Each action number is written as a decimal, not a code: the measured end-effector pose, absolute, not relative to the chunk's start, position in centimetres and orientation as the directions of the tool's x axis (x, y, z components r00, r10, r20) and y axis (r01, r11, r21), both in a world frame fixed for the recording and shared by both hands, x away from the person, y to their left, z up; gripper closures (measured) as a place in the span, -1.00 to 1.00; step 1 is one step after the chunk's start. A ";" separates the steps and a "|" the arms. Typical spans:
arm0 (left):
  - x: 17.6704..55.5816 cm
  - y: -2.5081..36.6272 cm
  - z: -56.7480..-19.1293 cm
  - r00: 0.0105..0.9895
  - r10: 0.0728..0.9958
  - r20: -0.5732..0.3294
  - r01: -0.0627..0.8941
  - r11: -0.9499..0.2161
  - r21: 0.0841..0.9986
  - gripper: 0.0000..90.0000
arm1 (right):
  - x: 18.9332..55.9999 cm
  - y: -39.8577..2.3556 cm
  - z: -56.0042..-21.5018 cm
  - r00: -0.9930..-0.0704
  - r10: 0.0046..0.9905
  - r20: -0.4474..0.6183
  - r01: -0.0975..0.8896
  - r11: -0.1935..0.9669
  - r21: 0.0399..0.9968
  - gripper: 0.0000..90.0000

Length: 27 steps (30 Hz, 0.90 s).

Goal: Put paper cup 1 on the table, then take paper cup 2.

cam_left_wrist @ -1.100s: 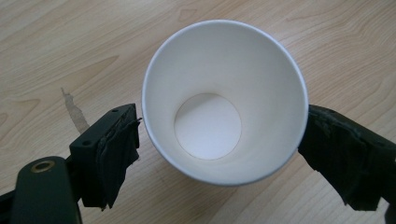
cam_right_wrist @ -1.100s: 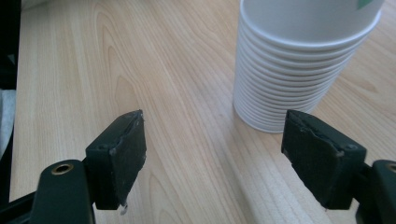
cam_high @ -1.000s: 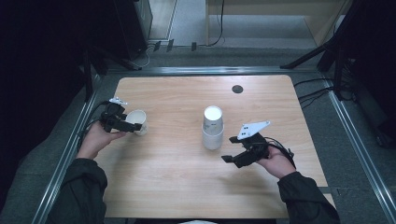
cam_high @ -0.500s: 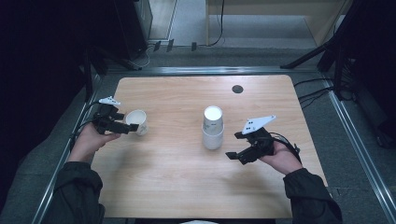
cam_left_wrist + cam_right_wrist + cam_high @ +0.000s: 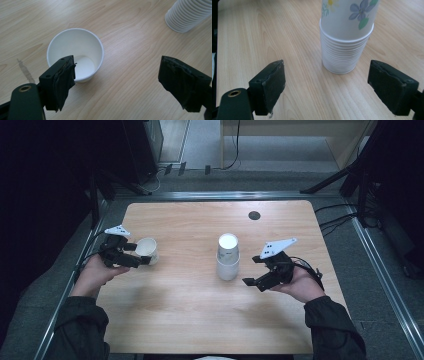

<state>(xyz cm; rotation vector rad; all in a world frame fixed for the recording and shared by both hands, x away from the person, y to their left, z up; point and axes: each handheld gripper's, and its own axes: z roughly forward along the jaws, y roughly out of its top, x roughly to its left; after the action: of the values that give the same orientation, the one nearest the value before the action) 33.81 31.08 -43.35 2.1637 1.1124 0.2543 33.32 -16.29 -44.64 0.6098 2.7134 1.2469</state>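
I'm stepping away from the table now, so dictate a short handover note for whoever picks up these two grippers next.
Left gripper: open, holding nothing; one jaw hangs over the rim of the single white paper cup, which stands upright and empty on the wooden table near its left side.
Right gripper: its jaws have just been opening and are now wide, nothing between them; it sits just right of the stack of paper cups.
The stack stands mouth-down mid-table, the top cup printed with flowers.
Done: one cup stands apart from the stack.
Left: probably separating more cups, if that is the job.
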 end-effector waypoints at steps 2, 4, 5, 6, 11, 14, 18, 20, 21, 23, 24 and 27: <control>33.7 30.9 -43.3 0.622 0.772 -0.129 0.640 -0.407 0.652 -0.68 | 33.4 -16.3 -44.5 -0.916 0.393 0.081 0.318 0.585 0.746 -0.67; 33.5 30.5 -43.1 0.633 0.763 -0.132 0.633 -0.412 0.655 -0.68 | 33.5 -16.3 -44.3 -0.917 0.391 0.080 0.315 0.585 0.748 -0.67; 33.4 30.4 -43.1 0.639 0.758 -0.131 0.629 -0.417 0.656 -0.68 | 33.6 -16.3 -44.3 -0.919 0.385 0.088 0.316 0.584 0.748 -0.61; 33.3 30.2 -43.1 0.645 0.752 -0.131 0.626 -0.423 0.655 -0.68 | 33.7 -16.3 -44.2 -0.922 0.378 0.090 0.313 0.585 0.749 -0.58; 32.9 29.2 -43.1 0.674 0.725 -0.140 0.609 -0.438 0.661 -0.68 | 34.2 -16.0 -43.7 -0.928 0.363 0.084 0.301 0.596 0.744 -0.55; 32.7 28.6 -43.2 0.694 0.708 -0.132 0.595 -0.460 0.659 -0.68 | 34.7 -16.0 -43.4 -0.927 0.364 0.096 0.307 0.584 0.751 -0.53; 32.4 27.7 -43.3 0.724 0.675 -0.140 0.575 -0.478 0.664 -0.68 | 35.4 -16.2 -43.2 -0.928 0.356 0.113 0.310 0.565 0.765 -0.53; 32.4 27.3 -43.4 0.736 0.662 -0.143 0.566 -0.486 0.666 -0.68 | 35.7 -16.1 -43.0 -0.927 0.357 0.116 0.313 0.565 0.763 -0.53; 32.4 27.2 -43.5 0.740 0.657 -0.144 0.564 -0.488 0.666 -0.68 | 35.8 -16.0 -43.0 -0.926 0.360 0.115 0.315 0.568 0.761 -0.53; 32.4 26.9 -43.6 0.747 0.648 -0.146 0.558 -0.493 0.667 -0.68 | 36.1 -15.9 -42.9 -0.928 0.357 0.111 0.311 0.573 0.758 -0.54; 32.3 26.7 -43.7 0.750 0.645 -0.146 0.556 -0.497 0.666 -0.68 | 36.3 -15.9 -42.9 -0.929 0.352 0.110 0.308 0.576 0.757 -0.54; 32.3 26.4 -43.8 0.761 0.631 -0.150 0.548 -0.501 0.670 -0.68 | 36.8 -15.7 -42.7 -0.933 0.344 0.110 0.304 0.583 0.753 -0.54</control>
<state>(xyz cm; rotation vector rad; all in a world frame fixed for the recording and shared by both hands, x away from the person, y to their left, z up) 32.27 26.42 -43.76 2.2236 0.8763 0.1468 36.77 -15.74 -42.75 0.5635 2.7528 1.2952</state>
